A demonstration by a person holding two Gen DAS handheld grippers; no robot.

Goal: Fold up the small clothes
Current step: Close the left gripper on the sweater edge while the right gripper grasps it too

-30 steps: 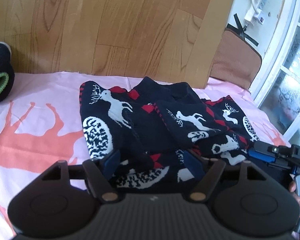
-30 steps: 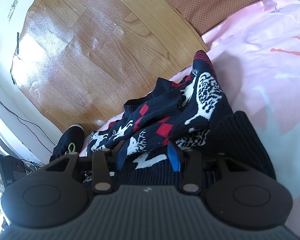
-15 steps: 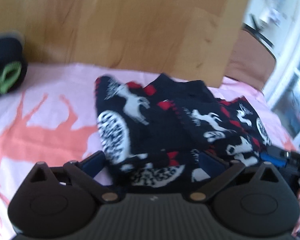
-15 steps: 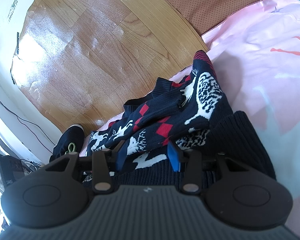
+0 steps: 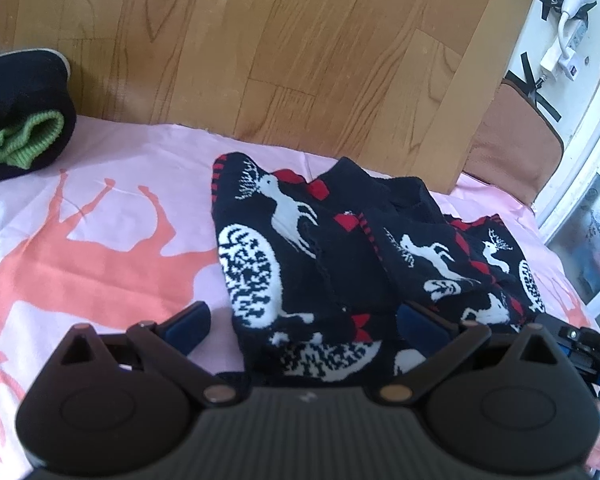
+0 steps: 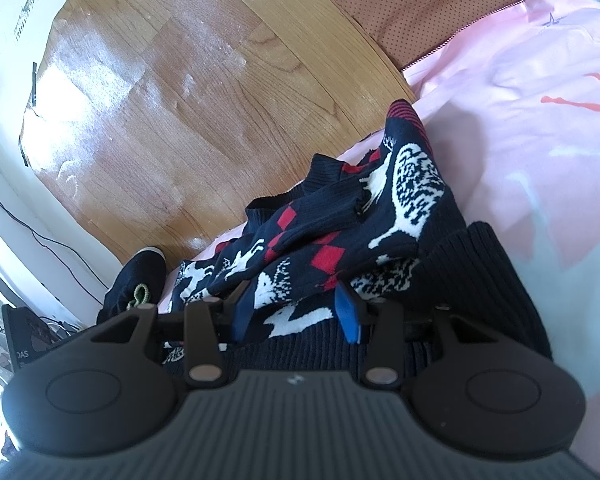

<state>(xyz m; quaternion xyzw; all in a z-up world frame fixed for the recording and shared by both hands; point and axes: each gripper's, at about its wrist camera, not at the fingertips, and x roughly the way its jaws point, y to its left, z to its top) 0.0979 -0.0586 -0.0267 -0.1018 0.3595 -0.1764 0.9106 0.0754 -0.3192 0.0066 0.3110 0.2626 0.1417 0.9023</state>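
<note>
I have the left gripper (image 5: pixel 304 322) spread as wide as it goes, released, with the near edge of the reindeer sweater (image 5: pixel 340 256) lying between the two pads but neither pad pressing it; the left pad sits out over the bare pink sheet (image 5: pixel 100 184) and the right pad rests over the knit. I judge that I keep it open here because this side of the fold is laid and needs no holding. My right gripper (image 6: pixel 296 312) stands partly closed with a bunched fold of the same sweater between its blue fingers (image 6: pixel 348 312); from this angle it looks clamped on the cloth, which I take as pinning the hem side so the bundle does not slide while the other side settles. The sweater lies just ahead of both sets of jaws, rumpled and doubled over itself, its ribbed dark band beneath and to the right of the right jaws. Well off to the left of the left jaws sits a second dark garment (image 5: pixel 24 120) with a green cuff, apart from the sweater. I see no basket, box or tray anywhere, so nothing is contained; everything rests straight on the sheet, with the wooden board (image 5: pixel 260 48) behind.
</note>
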